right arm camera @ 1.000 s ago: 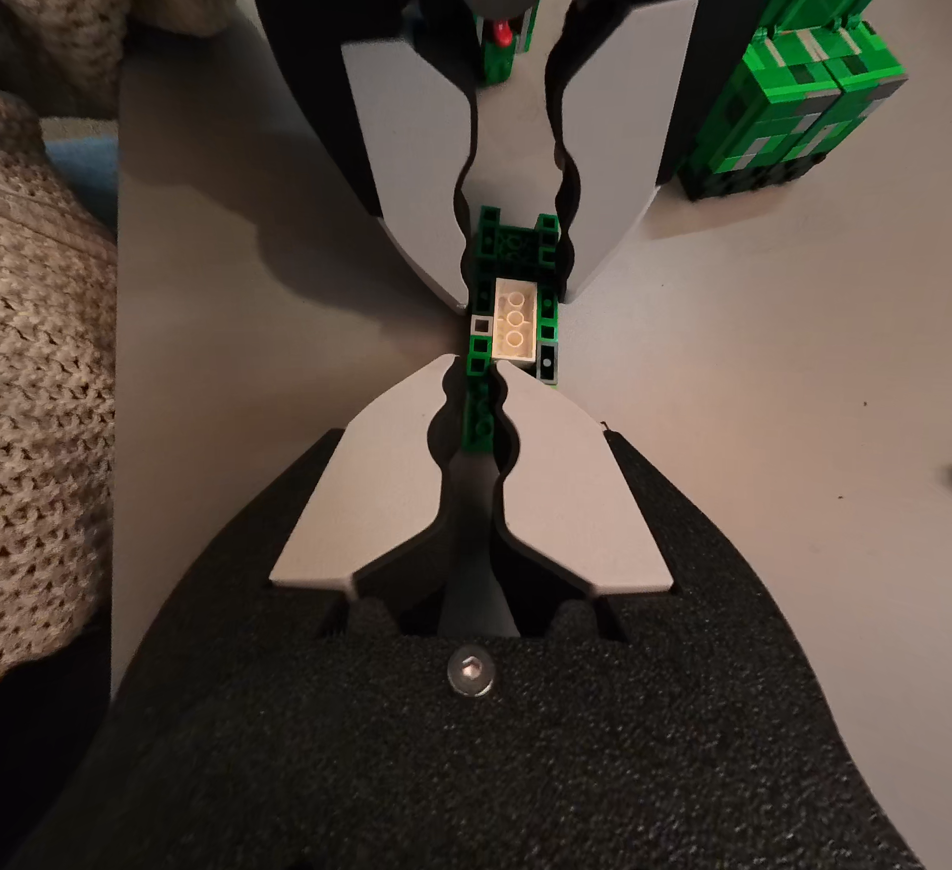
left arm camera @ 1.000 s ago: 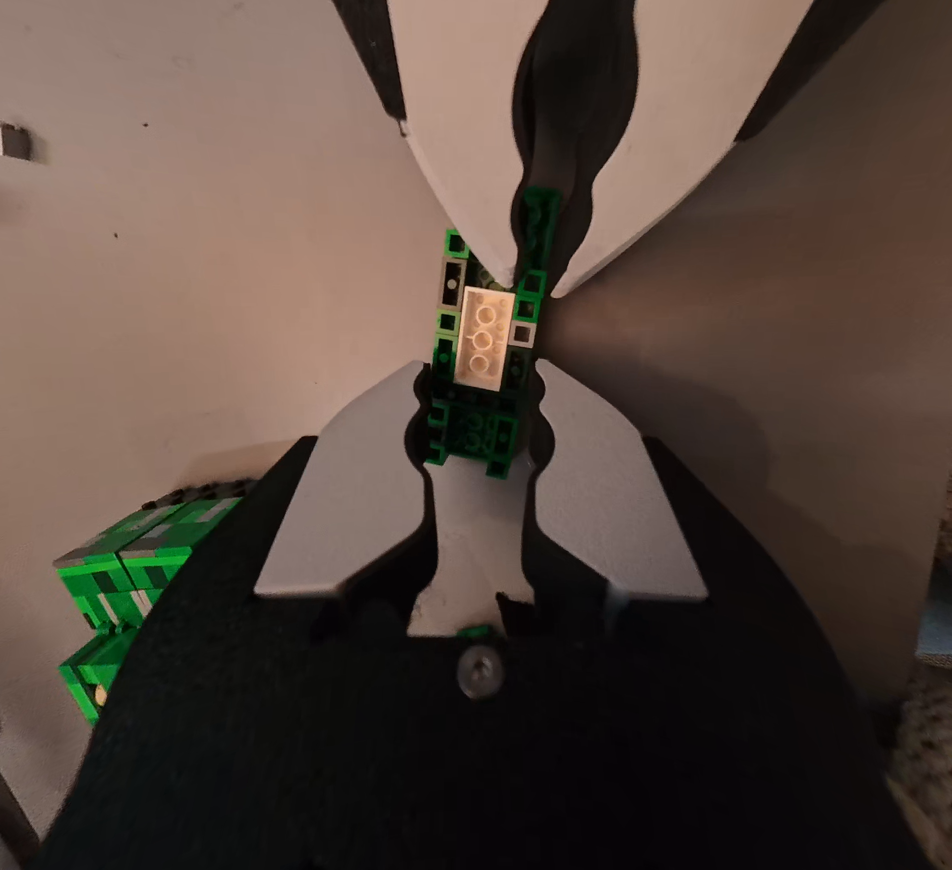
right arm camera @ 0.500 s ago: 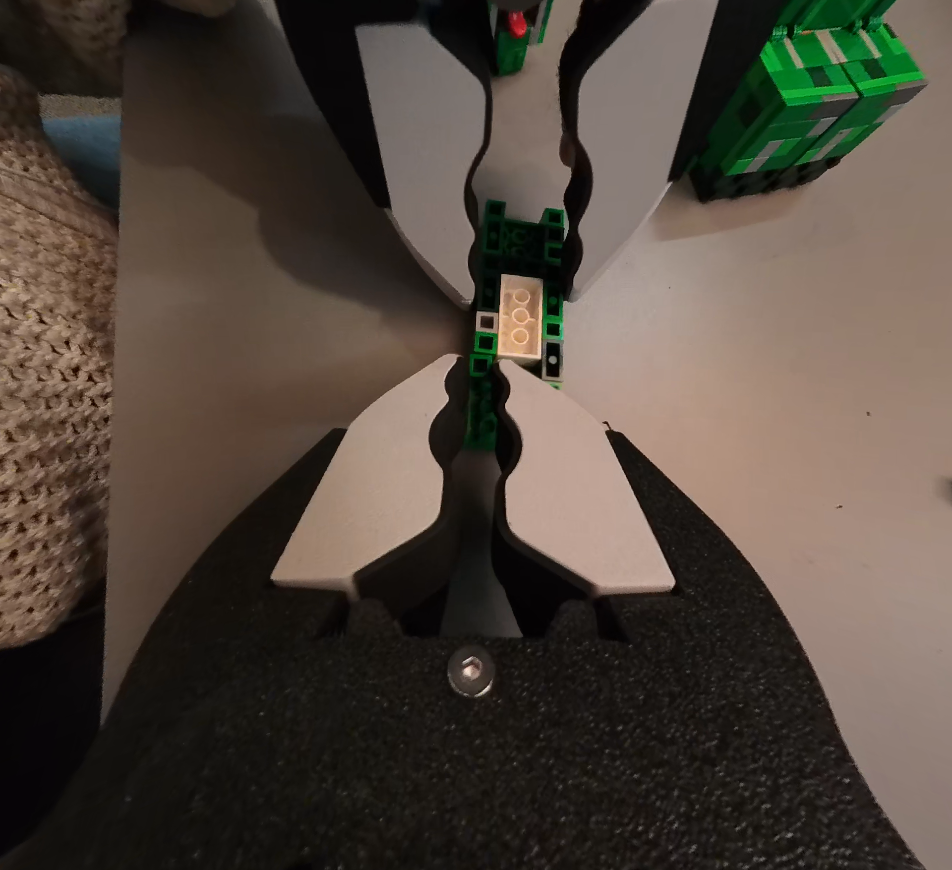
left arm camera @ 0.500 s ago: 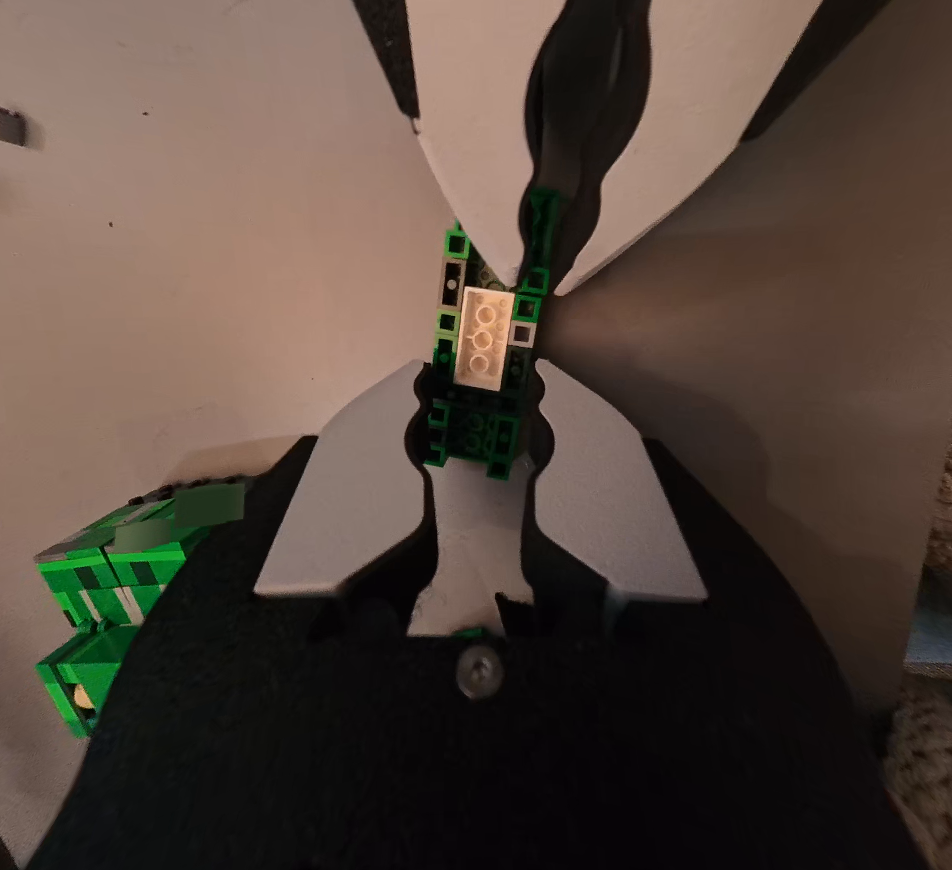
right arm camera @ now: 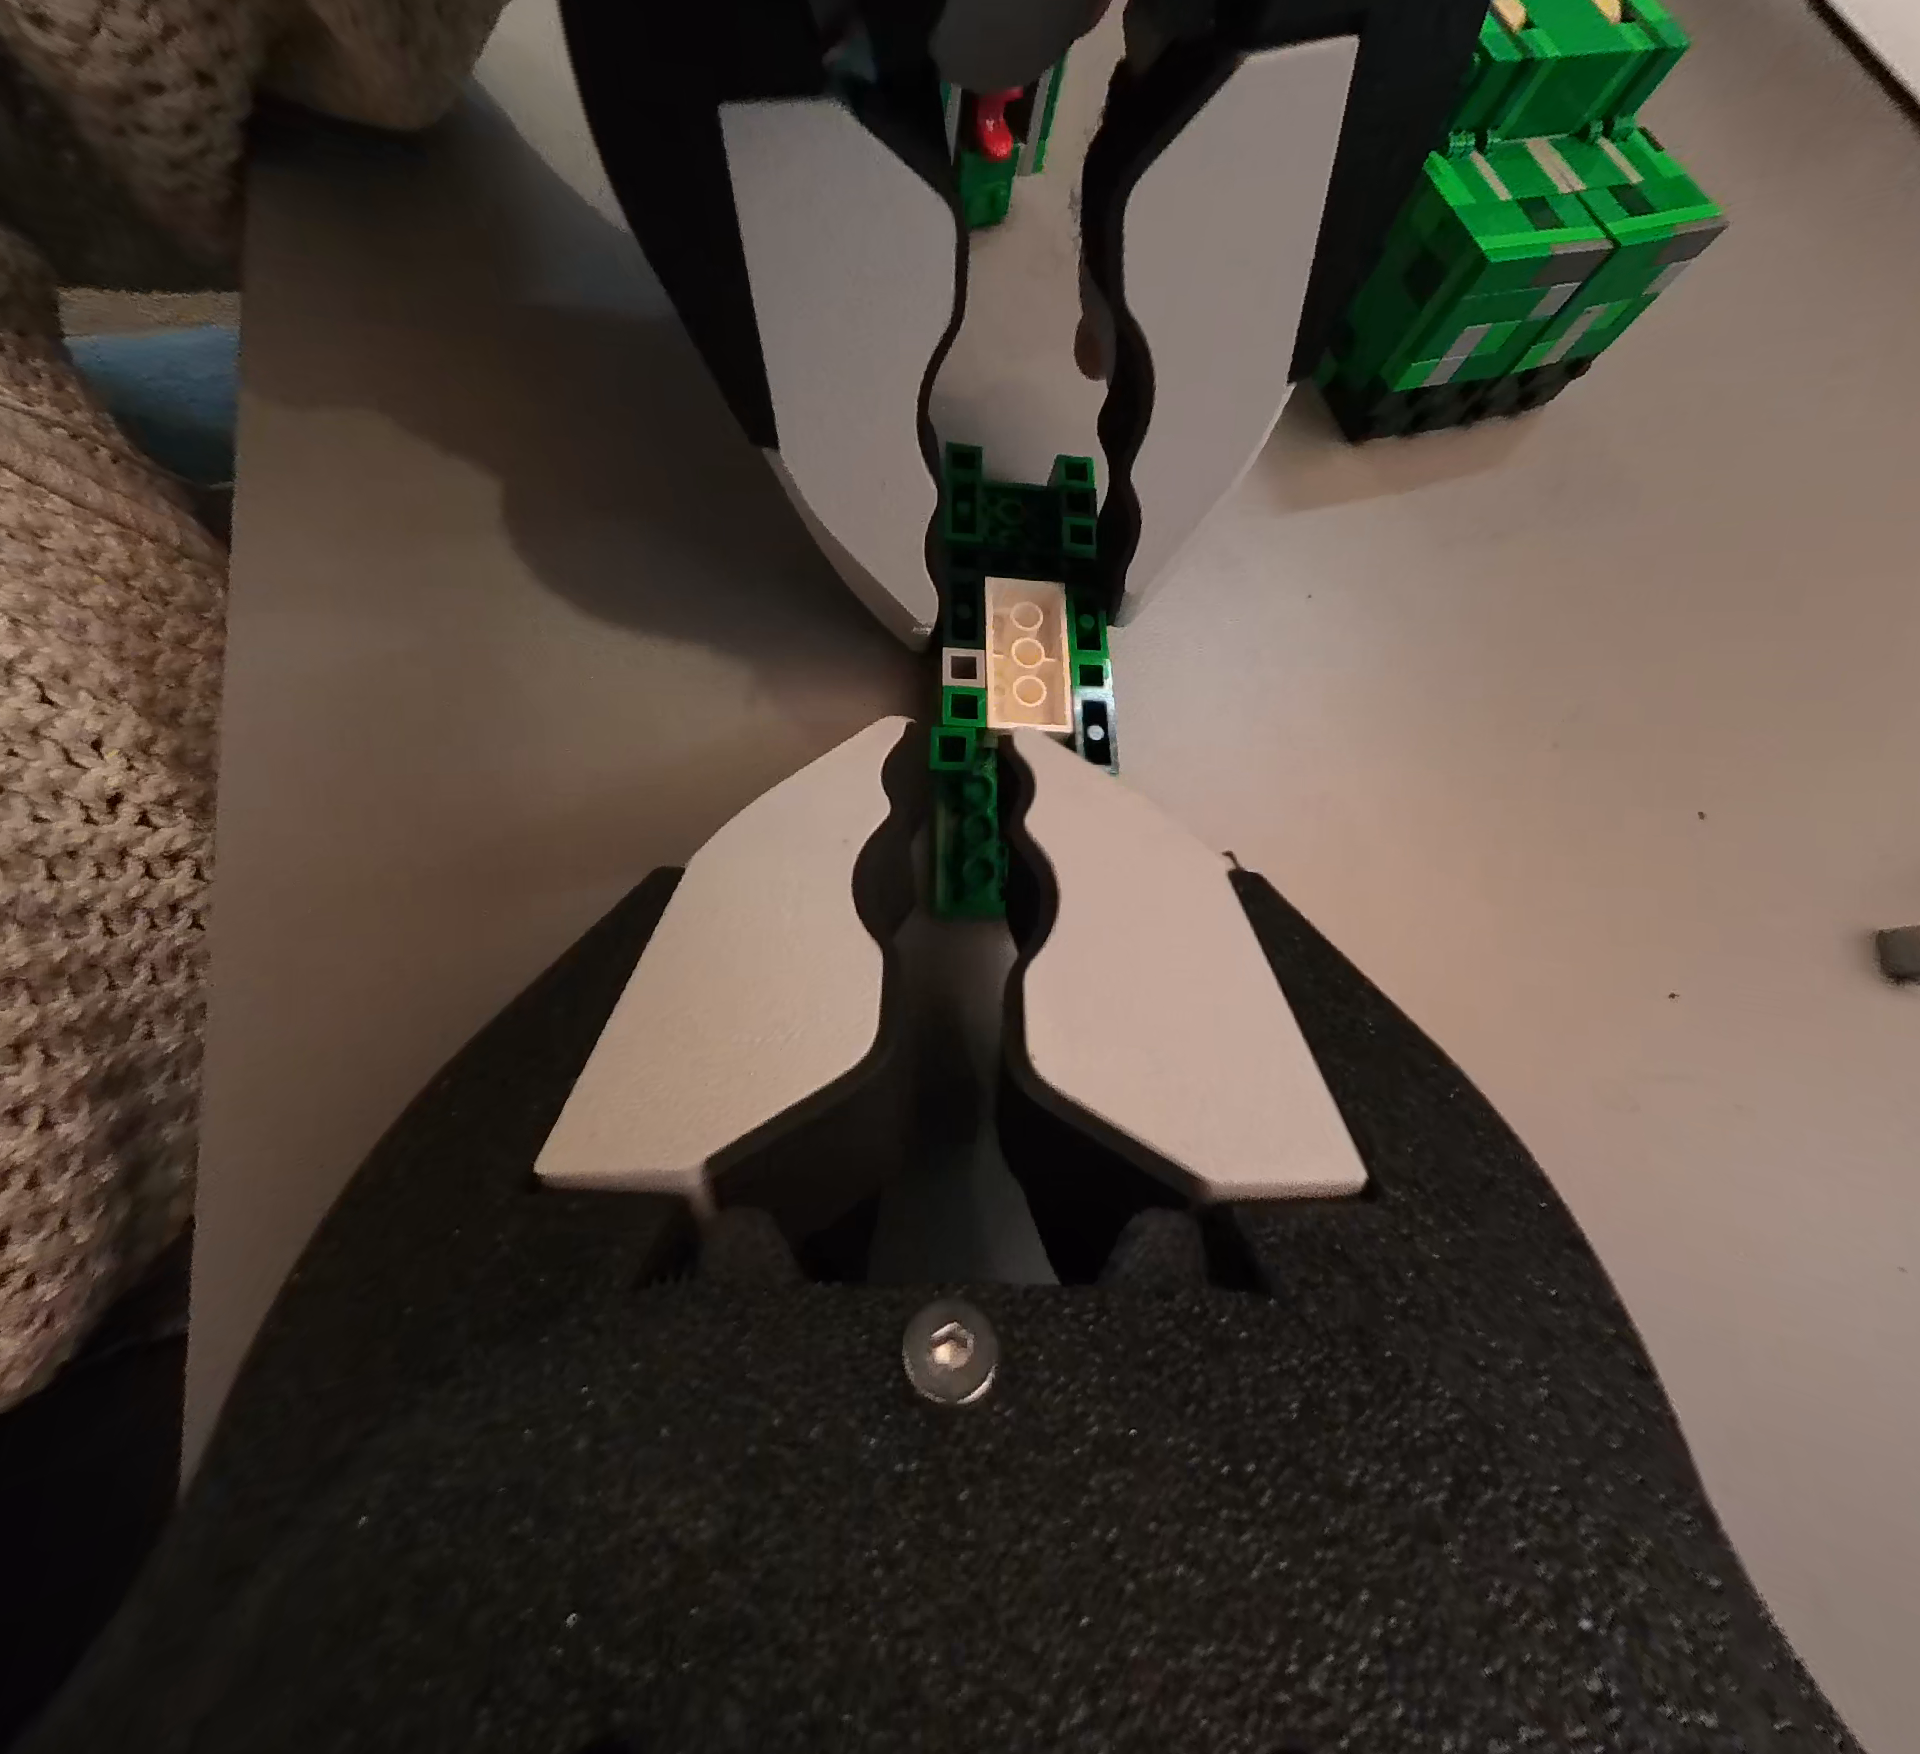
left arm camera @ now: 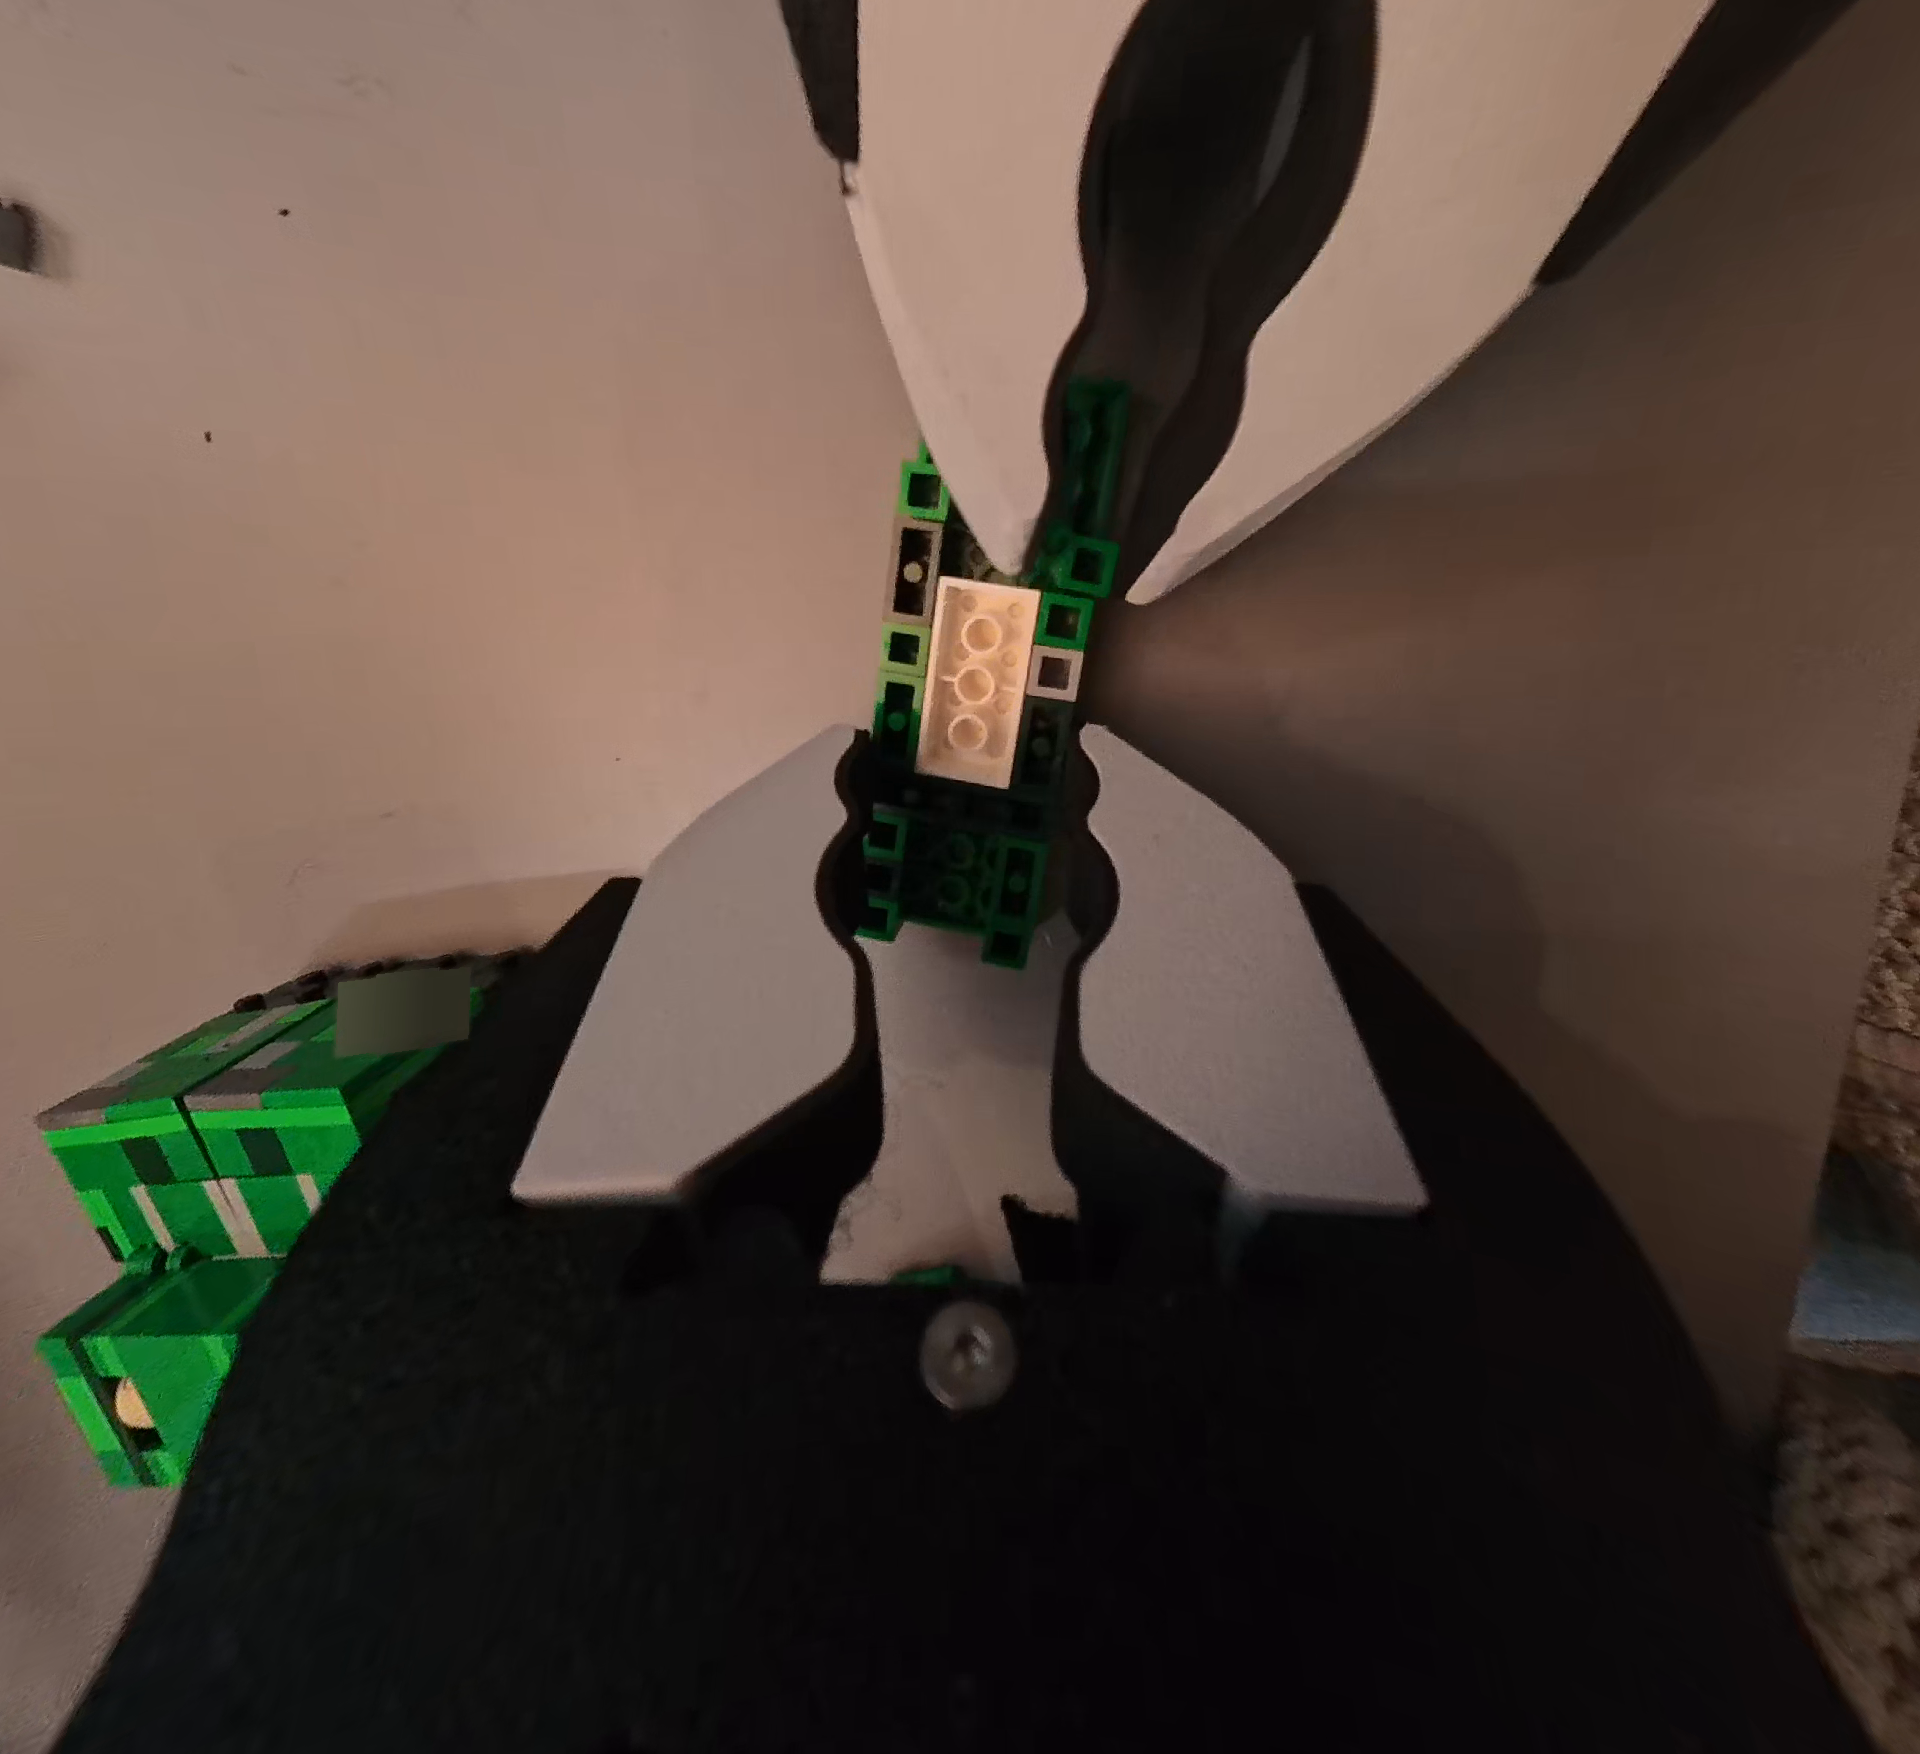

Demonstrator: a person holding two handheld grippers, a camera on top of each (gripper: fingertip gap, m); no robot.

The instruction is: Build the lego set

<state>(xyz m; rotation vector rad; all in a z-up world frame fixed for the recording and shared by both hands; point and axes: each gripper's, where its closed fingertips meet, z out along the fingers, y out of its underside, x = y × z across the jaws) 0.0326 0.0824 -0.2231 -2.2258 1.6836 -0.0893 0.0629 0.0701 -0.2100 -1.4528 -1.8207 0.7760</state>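
A small green lego assembly with a white brick set in its middle is held between both grippers above the table. My left gripper is shut on its wider end. My right gripper comes in from the top of the left wrist view, shut on the narrow green end. In the right wrist view, my right gripper grips the narrow green strip. The left gripper faces it and holds the assembly around the white brick.
A larger built green block stands on the pale table; it also shows in the left wrist view. A small grey piece lies on the table. A knitted blanket lies beside the table edge. Left and right tips are no more than a few centimetres apart. It is some 11 cm from my left tips to the larger built green block.
Both grippers stay shut on the assembly in the same grip. The pair has shifted only slightly over the table, so the green block sits a little differently in each view.
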